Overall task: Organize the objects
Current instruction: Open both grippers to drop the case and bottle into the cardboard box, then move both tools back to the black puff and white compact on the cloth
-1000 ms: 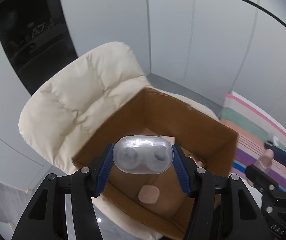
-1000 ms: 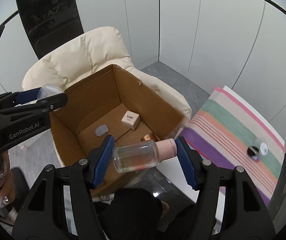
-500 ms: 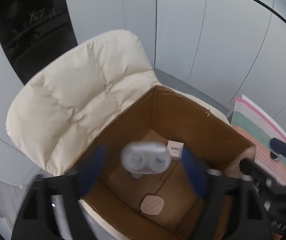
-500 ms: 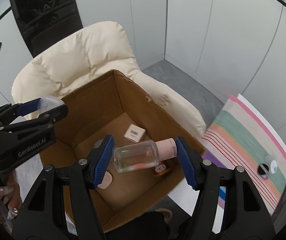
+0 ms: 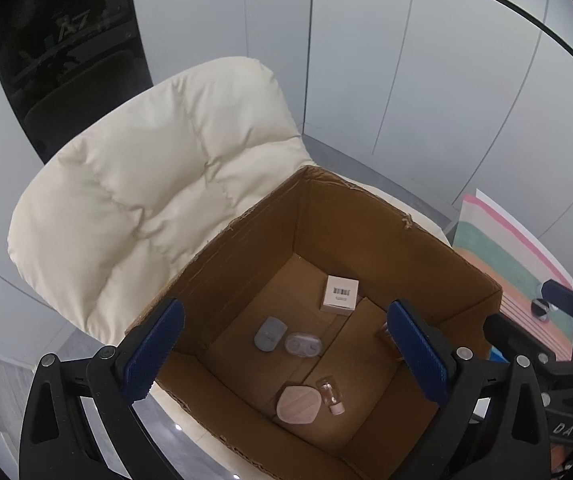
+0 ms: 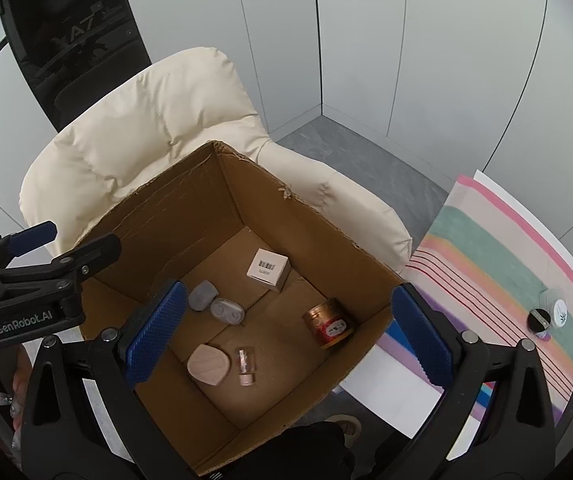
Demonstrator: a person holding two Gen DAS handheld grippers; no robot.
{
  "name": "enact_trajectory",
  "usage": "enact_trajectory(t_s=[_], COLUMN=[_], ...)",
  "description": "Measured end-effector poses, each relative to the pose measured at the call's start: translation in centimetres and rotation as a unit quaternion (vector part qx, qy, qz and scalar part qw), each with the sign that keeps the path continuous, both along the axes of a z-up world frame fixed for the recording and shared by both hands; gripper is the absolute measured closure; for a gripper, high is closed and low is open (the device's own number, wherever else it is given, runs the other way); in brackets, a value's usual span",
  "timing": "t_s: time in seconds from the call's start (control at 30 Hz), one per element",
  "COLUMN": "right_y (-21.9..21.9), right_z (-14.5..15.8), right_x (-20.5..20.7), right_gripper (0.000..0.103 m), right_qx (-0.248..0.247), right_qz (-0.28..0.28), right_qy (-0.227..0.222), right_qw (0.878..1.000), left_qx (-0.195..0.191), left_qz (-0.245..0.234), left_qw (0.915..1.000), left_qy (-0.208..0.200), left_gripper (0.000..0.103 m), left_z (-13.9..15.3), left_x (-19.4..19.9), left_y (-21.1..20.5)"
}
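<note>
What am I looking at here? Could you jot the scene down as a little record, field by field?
Setting: cardboard box on a cream padded chair
In the box: clear twin-well case, grey case, white barcoded carton, red-gold tin, pink compact, small clear bottle
Left gripper: fingers wide open, empty, above the box
Right gripper: fingers wide open, empty, above the box
Outside the box: striped mat with two small jars

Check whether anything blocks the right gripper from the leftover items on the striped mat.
Nothing visible does. The right gripper hangs open and empty over the cardboard box; the black cap and white jar lie apart on the striped mat, uncovered.
</note>
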State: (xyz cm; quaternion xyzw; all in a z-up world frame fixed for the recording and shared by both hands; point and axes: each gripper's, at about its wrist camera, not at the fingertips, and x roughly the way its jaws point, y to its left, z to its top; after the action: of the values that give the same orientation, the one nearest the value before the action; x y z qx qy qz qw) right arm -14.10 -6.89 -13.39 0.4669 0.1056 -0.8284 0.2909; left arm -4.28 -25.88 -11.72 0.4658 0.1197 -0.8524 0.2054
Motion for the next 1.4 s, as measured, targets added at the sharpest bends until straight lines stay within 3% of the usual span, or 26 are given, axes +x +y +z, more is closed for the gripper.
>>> enact_trajectory(t_s=[0.43,0.73,0.97,1.1,1.4], right_y=[3.0,8.3,10.9,12.8,18.8], right_z=[1.5,0.4,1.1,1.6,2.0], right_x=[2.3,8.7,10.1,10.0,9.6], right_gripper=[0.0,0.0,0.0,0.0,0.0], right_qx=[0.002,-0.011,-0.008,-0.016,-0.013], right_qz=[-0.023,-0.055,-0.068,-0.089,-0.149], right_qy=[-0.001,-0.03,-0.017,-0.011,-0.004], right_qw=[1.0,0.998,0.998,0.996,0.989], left_qx=[-0.013,0.007,0.018,-0.008,0.037], left_qz=[-0.023,-0.049,-0.079,-0.109,-0.176], left_qw=[0.9996,0.9988,0.9965,0.9933,0.9832], left_qy=[0.008,-0.006,0.022,0.038,0.029], left_gripper=[0.001,0.001,0.001,0.001,0.001], left_z=[2.8,2.1,2.3,2.7,1.5], left_x=[3.9,8.9,9.0,8.6,5.4], left_y=[3.4,7.7,10.5,12.6,17.2])
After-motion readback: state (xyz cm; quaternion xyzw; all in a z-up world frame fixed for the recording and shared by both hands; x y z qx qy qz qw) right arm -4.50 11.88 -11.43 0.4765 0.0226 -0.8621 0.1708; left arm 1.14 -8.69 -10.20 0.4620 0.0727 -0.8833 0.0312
